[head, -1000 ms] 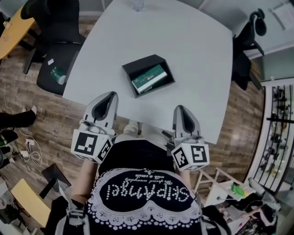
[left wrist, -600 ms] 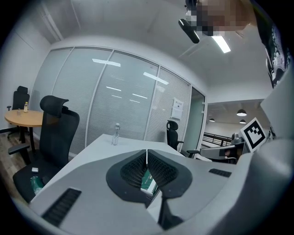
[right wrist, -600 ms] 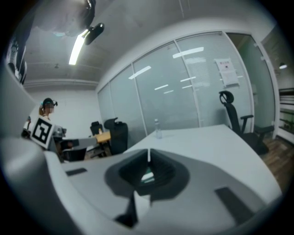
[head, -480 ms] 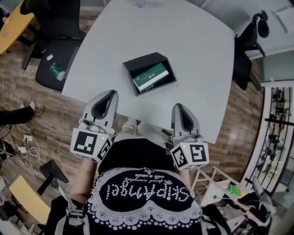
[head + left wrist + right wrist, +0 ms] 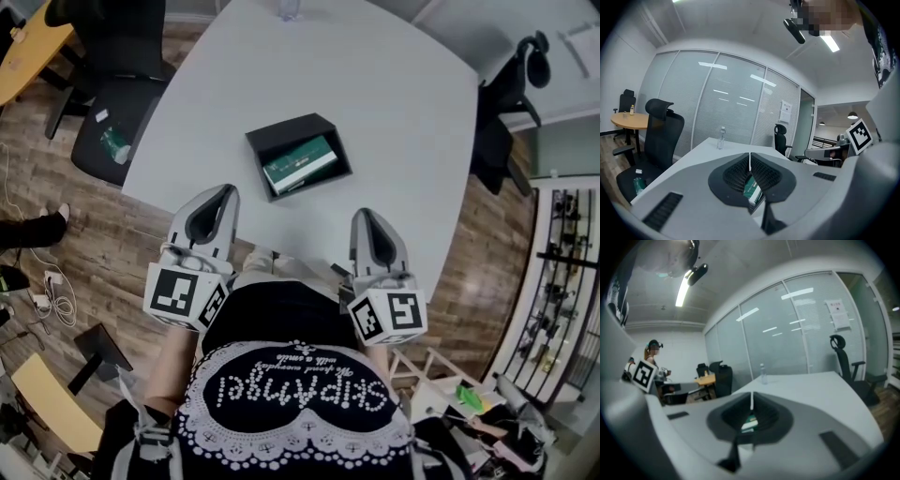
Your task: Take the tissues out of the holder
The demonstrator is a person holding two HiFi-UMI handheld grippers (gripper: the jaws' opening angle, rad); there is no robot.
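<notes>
A black open holder [image 5: 281,138] lies in the middle of the white table [image 5: 394,103], with a green tissue pack [image 5: 300,162] inside it. My left gripper [image 5: 228,191] hovers over the table's near edge, short of the holder and to its left, jaws shut and empty. The right gripper [image 5: 364,215] is held level with it on the right, also shut and empty. In the left gripper view the shut jaw tips [image 5: 750,156] line up with the pack [image 5: 753,189]. The right gripper view shows the same pack [image 5: 750,422] beyond its closed tips [image 5: 751,402].
A water bottle [image 5: 289,9] stands at the table's far edge. Black office chairs sit at the left [image 5: 112,122] and right [image 5: 497,112] of the table. A round wooden table [image 5: 28,56] is at far left. Cables lie on the floor [image 5: 56,300].
The right gripper has edged slightly forward. The head view has shifted, so the holder sits a little further left in the picture. The left gripper has stayed in place.
</notes>
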